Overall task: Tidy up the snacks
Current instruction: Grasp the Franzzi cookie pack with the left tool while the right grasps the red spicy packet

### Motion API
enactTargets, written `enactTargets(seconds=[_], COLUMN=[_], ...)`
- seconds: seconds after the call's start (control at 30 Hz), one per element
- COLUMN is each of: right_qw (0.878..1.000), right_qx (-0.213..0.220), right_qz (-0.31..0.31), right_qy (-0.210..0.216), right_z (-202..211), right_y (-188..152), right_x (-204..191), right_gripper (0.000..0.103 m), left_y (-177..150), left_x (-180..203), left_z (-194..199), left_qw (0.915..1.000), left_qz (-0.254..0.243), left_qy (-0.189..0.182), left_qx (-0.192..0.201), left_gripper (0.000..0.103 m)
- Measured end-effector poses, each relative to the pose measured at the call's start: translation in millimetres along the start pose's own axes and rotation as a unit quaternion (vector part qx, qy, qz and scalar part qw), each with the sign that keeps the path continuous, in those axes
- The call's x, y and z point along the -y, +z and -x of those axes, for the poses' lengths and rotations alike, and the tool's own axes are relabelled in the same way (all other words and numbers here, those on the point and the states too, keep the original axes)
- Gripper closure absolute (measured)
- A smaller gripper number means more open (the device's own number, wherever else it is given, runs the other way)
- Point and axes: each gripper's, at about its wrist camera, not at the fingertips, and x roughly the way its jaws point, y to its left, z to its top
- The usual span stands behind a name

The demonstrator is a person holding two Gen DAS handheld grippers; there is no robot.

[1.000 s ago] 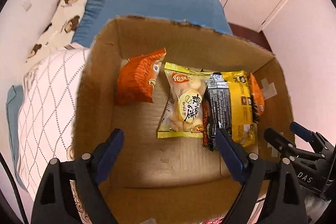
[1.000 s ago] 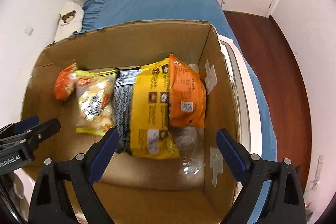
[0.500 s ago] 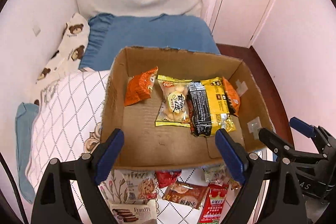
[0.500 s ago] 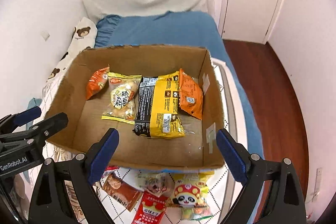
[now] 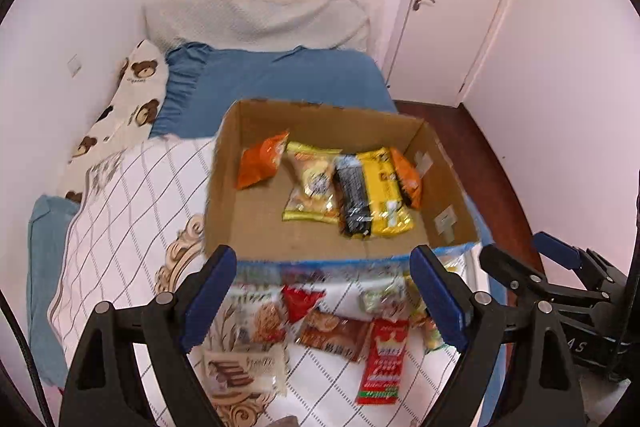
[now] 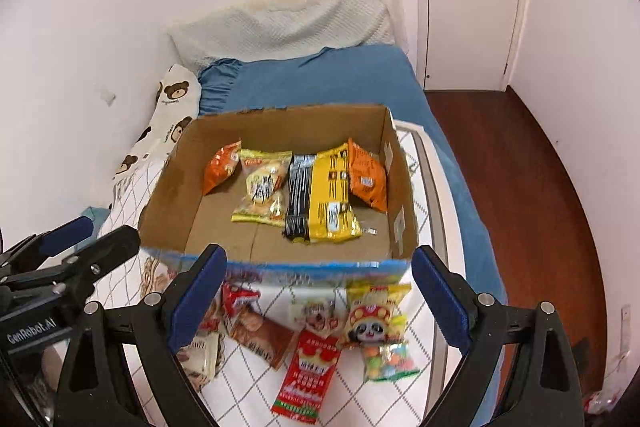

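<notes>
snacks (image 6: pixel 296 195), four in cardboard box (image 6: pixel 168 195)

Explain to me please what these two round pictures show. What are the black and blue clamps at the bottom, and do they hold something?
The clamps are two hand-held grippers, each with a camera looking along its fingers. One picture is from the left gripper, the other from the right gripper. Both are open and hold nothing. On the bed, a cardboard box contains four snack packets. More loose snacks, such as a red packet, lie on the white quilt in front of the box.
</notes>
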Motion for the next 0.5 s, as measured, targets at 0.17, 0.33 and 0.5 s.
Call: enactTargets(seconds=[0.17, 0.33, 0.5], right_qw=[0.998, 0.988, 0.977], right_qx=[-0.052, -0.139, -0.193], right_qz=[-0.029, -0.062, -0.072], right_qy=[0.014, 0.038, 0.051], right_z=[-31, -87, -132], right_y=[-38, -98, -142], right_x=[10, 14, 10], right_gripper=[0.007, 0.026, 0.031], left_y=[-39, -97, -137], left_x=[-33, -86, -104], left_z=[-12, -44, -78], left_qw=[0.9987, 0.9896, 0.9808], left_qz=[0.019, 0.053, 0.037], left_qy=[0.035, 0.074, 0.091], left_qx=[-0.031, -0.112, -0.169], left_gripper=[0.014, 0.014, 0.014])
